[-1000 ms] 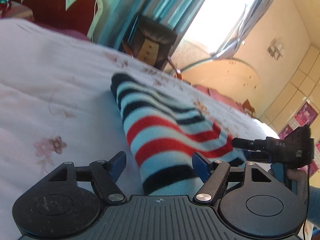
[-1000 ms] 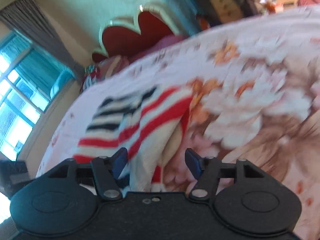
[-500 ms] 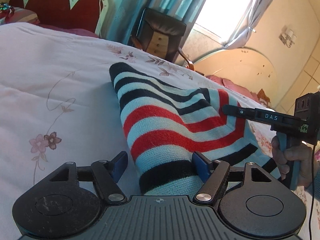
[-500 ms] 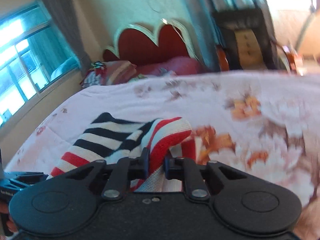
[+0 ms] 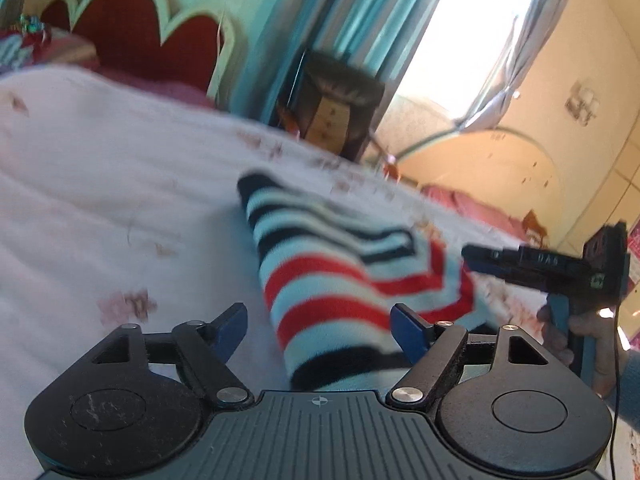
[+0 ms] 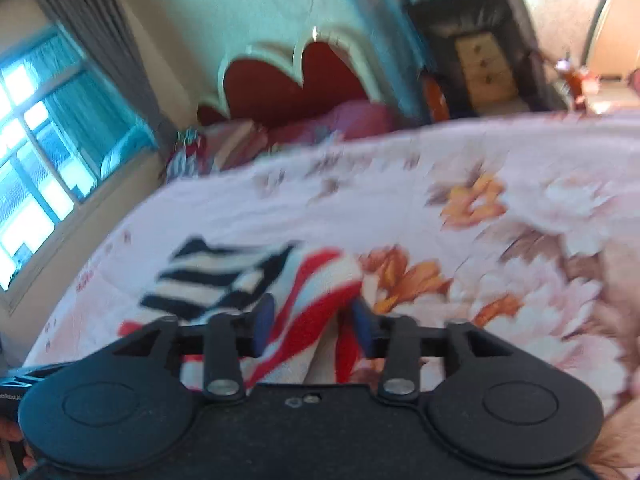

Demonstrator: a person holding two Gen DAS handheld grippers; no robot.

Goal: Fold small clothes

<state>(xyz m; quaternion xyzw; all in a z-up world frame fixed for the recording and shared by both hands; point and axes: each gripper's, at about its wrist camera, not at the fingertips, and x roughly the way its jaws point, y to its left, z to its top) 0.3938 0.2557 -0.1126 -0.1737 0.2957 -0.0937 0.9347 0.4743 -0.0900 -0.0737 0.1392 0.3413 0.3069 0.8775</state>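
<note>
Lying on floral quilt (image 5: 80,184), soft striped knit (image 5: 320,280), between both opening grippers, unpinched.

A bed with a white flowered cover (image 5: 100,184) fills the foreground. Behind it stand a red scalloped headboard (image 5: 132,44), teal curtains (image 5: 360,28), a dark chair (image 5: 340,108) and a bright window (image 6: 36,152).

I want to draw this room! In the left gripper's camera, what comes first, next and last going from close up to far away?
left gripper → striped garment on the flowery bedspread → dark armchair → blue curtains at the bright window.
</note>
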